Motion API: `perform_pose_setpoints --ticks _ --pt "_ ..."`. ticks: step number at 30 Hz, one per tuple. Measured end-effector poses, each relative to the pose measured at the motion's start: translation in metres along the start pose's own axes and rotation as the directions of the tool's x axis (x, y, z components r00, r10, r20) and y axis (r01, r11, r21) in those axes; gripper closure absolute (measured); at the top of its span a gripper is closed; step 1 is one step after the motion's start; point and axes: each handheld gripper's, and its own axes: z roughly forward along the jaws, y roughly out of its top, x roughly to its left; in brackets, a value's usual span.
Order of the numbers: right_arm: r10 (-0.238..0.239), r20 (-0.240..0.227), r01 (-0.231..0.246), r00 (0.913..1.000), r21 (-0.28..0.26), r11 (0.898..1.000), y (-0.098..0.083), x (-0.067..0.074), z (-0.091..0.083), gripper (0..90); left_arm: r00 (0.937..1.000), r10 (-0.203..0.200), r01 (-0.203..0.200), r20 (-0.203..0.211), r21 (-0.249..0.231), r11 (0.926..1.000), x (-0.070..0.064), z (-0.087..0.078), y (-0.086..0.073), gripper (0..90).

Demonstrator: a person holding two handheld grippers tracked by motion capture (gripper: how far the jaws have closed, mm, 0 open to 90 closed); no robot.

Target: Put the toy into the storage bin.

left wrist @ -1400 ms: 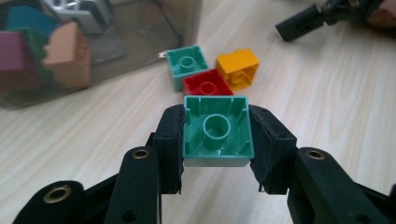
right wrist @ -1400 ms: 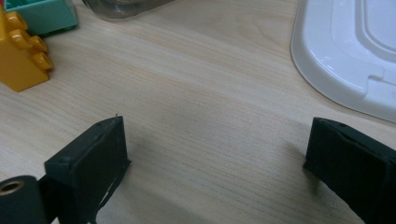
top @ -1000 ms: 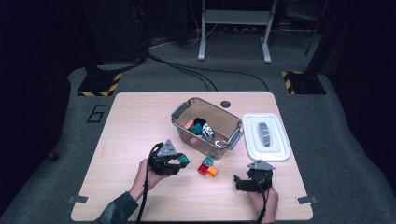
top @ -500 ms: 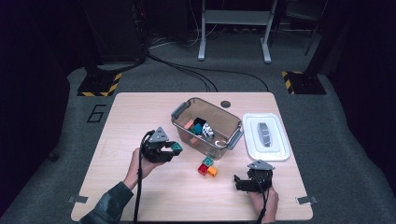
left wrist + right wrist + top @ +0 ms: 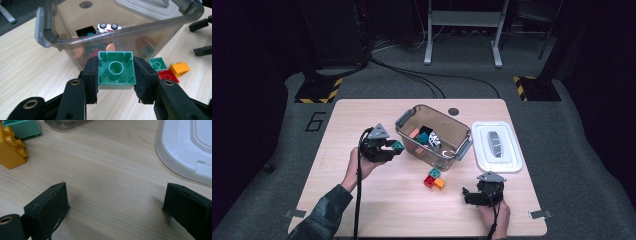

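Now the green brick sits clamped in the left gripper

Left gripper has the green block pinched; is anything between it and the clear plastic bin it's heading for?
Only the bin's own near wall. The left gripper holds the green square plastic block just outside the clear plastic bin, below its rim in the left gripper view, so it likely needs lifting over. The bin's lid lies off, beside it.

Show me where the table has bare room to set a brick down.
Free: the wide strip of table left of the clear bin, and the near edge between the hand-held grippers. Crowded: right side, where the loose bricks lie between the bin, the white lid and the right hand-held gripper.
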Motion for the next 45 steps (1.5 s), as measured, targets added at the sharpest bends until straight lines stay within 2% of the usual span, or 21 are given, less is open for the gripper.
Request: perform_pose_setpoints --ticks 6,10,14,18,20,25,31,40,45 --pt "0.000 0.000 0.000 1.0000 0.000 1.000 0.000 0.000 0.000 4.6 0.9999 0.004 -0.004 -0.016 -0.004 1.0000 0.009 -0.003 0.012 59.1" --pt "0.000 0.000 0.000 1.0000 0.000 1.000 0.000 0.000 0.000 4.6 0.9997 -0.014 0.014 -0.018 -0.009 0.9999 0.014 -0.006 0.023 59.1" --pt "0.001 0.000 -0.001 1.0000 0.000 1.000 0.000 0.000 0.000 4.6 0.9994 -0.009 0.009 -0.034 -0.022 0.9997 0.020 -0.007 0.035 59.1" --pt "0.001 0.000 -0.001 1.0000 0.000 1.000 0.000 0.000 0.000 4.6 0.9992 -0.005 0.004 -0.041 -0.016 0.9999 0.026 -0.006 0.045 59.1" --pt "0.003 0.001 -0.003 1.0000 0.000 1.000 0.000 0.000 0.000 4.6 0.9992 -0.022 0.021 -0.035 -0.012 0.9997 0.030 -0.004 0.049 59.1" --pt "0.001 0.000 -0.001 1.0000 0.000 1.000 0.000 0.000 0.000 4.6 0.9981 -0.033 0.033 -0.052 -0.006 0.9995 0.036 0.001 0.056 59.1" --pt "0.002 0.000 -0.002 1.0000 0.000 1.000 0.000 0.000 0.000 4.6 0.9982 -0.031 0.032 -0.051 0.019 0.9993 0.036 0.011 0.063 59.0" --pt "0.002 0.000 -0.002 1.0000 -0.001 1.000 0.000 0.000 0.000 4.6 0.9986 -0.036 0.039 -0.037 0.073 0.9966 0.031 0.037 0.068 59.0" --pt "0.002 0.000 -0.002 1.0000 0.000 1.000 0.000 0.000 0.000 4.6 0.9974 -0.059 0.063 -0.042 0.097 0.9933 0.031 0.048 0.067 59.0"
